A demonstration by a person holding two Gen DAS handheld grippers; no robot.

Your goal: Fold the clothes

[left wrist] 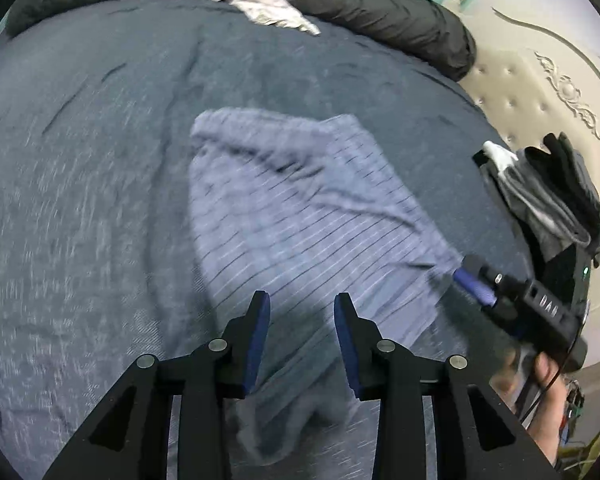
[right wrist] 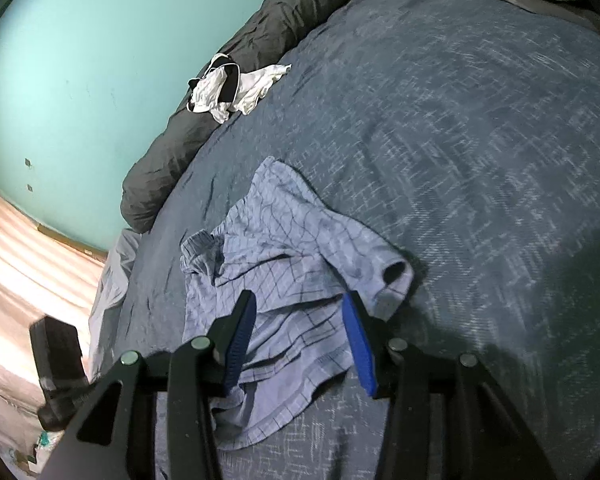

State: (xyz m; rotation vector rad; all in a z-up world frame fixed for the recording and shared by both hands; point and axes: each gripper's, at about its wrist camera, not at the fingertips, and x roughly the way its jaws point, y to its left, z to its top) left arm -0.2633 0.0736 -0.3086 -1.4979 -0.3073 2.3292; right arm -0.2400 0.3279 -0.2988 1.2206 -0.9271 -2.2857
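Note:
A light blue checked garment (left wrist: 300, 208) lies crumpled on the dark blue bedcover (left wrist: 80, 160). My left gripper (left wrist: 302, 300) hovers over its near part, jaws apart, with nothing pinched between the blue pads. In the right wrist view the same garment (right wrist: 284, 248) shows a sleeve opening at its right side. My right gripper (right wrist: 298, 300) stands open above it, cloth lying flat under the gap. Seen from the left wrist, the right gripper (left wrist: 470, 274) reaches the garment's right corner, with a hand behind it.
A white and black garment (right wrist: 228, 88) lies by a rolled dark grey duvet (right wrist: 188, 152) along the teal wall. A pile of grey and black clothes (left wrist: 548, 192) sits by the beige tufted headboard (left wrist: 540, 80). A blurred black device (right wrist: 58, 360) is at the bed's left edge.

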